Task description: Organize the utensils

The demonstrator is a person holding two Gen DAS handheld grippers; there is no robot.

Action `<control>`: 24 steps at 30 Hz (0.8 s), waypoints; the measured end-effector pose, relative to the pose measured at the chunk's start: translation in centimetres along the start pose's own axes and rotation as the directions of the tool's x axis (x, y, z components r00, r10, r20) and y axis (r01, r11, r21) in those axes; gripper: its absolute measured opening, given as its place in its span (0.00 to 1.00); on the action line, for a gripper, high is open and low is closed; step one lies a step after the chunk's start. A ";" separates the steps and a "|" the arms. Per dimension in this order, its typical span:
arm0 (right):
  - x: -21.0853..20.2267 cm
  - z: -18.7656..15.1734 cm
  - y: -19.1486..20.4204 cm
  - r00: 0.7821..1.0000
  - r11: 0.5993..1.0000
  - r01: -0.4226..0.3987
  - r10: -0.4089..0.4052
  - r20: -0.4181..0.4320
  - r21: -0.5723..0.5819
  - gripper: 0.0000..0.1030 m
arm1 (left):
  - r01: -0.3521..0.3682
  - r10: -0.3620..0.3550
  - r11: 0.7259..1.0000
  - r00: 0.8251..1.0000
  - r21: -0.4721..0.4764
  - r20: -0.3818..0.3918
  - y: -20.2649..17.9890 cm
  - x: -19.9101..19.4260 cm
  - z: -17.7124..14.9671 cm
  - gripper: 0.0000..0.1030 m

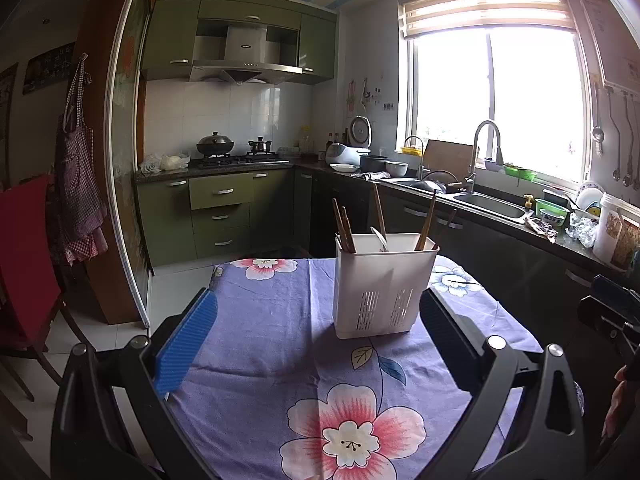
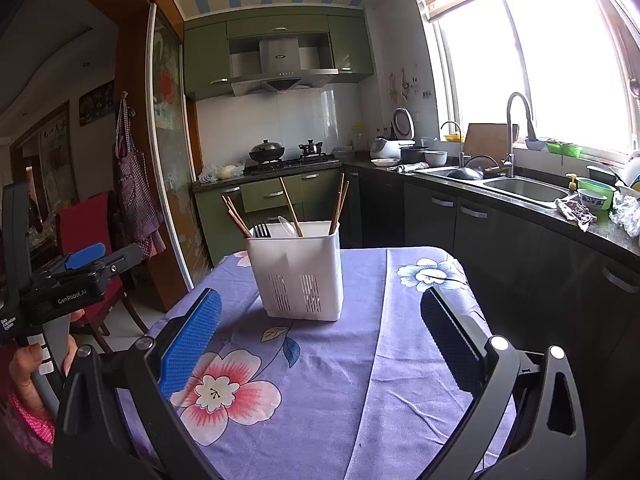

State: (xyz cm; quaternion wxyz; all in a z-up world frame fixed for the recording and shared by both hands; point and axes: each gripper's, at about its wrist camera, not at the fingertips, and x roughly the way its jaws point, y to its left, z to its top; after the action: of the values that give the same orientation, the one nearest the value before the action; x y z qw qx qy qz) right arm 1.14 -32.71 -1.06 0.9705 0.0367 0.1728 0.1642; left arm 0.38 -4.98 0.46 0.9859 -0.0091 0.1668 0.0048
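1. The white utensil holder (image 1: 382, 286) (image 2: 298, 274) stands upright on the table, on a purple floral tablecloth (image 1: 280, 320) (image 2: 360, 360), toward the far end.
2. Hidden or unclear: the lower parts of all utensils are concealed inside the holder. Any inner divider cannot be made out. The holder's far wall is blocked by its front wall.
3. Contents: wooden chopsticks (image 1: 345, 226) (image 2: 236, 216) lean against the rim in several groups. A pale spoon (image 1: 380, 238) (image 2: 287, 226) rises near the middle. A dark fork (image 2: 262, 230) shows only in the right wrist view.
4. Appearance: the holder is rectangular, with two slotted vent panels low on its front face.
5. The left gripper (image 1: 318, 312) is spread wide and holds nothing. The holder stands just beyond its fingertips, nearer its right finger, not touching.
6. The right gripper (image 2: 320, 312) is also spread wide and holds nothing. The holder stands ahead of it, between the finger lines, apart from both.
7. Beyond the table are green cabinets (image 1: 220, 208) (image 2: 272, 194), a stove (image 1: 236, 160) (image 2: 292, 162), a sink (image 1: 490, 204) (image 2: 524, 188) and a bright window (image 1: 496, 100) (image 2: 540, 60).
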 end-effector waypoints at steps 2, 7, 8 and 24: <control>0.1 0.0 0.1 1.000 1.000 -0.001 0.001 -0.004 -0.003 0.95 | -0.002 0.002 1.000 1.000 0.002 0.004 0.0 -0.2 0.0 0.94; 0.6 -0.1 -0.2 1.000 1.000 0.000 0.000 -0.017 0.006 0.95 | 0.016 -0.016 1.000 1.000 -0.021 -0.020 0.4 0.1 0.2 0.94; 0.8 -0.2 -0.3 1.000 1.000 -0.001 0.001 -0.022 0.008 0.95 | 0.012 -0.012 1.000 1.000 -0.024 -0.024 0.4 0.2 0.2 0.94; 2.4 -1.0 -1.0 0.998 1.000 0.003 -0.002 -0.056 0.023 0.95 | -0.001 0.000 1.000 1.000 -0.022 -0.031 0.5 0.8 0.1 0.94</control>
State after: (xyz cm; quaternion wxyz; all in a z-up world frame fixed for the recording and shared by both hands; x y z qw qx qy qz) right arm 3.22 -32.82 -2.88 0.9649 0.0429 0.2020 0.1622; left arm 1.16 -4.44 0.27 0.9830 -0.0200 0.1822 0.0068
